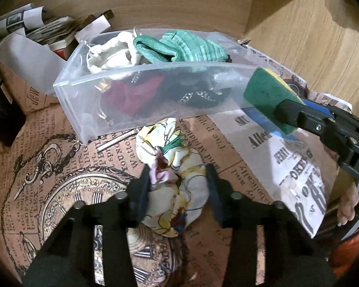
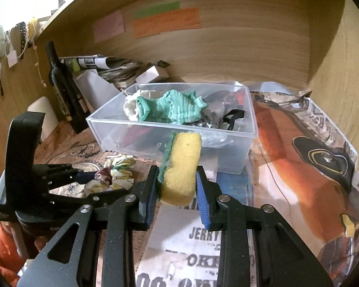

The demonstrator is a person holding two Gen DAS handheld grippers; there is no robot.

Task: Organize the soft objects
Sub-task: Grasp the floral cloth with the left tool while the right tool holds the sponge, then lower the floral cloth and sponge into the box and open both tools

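A clear plastic bin [image 1: 141, 112] [image 2: 237, 153] holds a green knitted sock [image 1: 179, 46] [image 2: 172, 107], a white cloth [image 1: 107, 55] and dark items. My left gripper [image 1: 177, 179] straddles a floral cloth bundle [image 1: 177, 191] [image 2: 112, 174] on the table in front of the bin; its jaws touch the cloth's sides. My right gripper [image 2: 177, 184] is shut on a yellow sponge [image 2: 182, 167] with a green scouring side [image 1: 263, 88], held just before the bin's near wall.
Printed paper covers the table [image 1: 47, 143]. A dark bottle [image 2: 62, 88], papers [image 2: 103, 64] and a small box stand behind the bin to the left. Wooden walls [image 2: 227, 55] enclose the back and right. Coloured notes [image 2: 167, 21] are stuck on the back wall.
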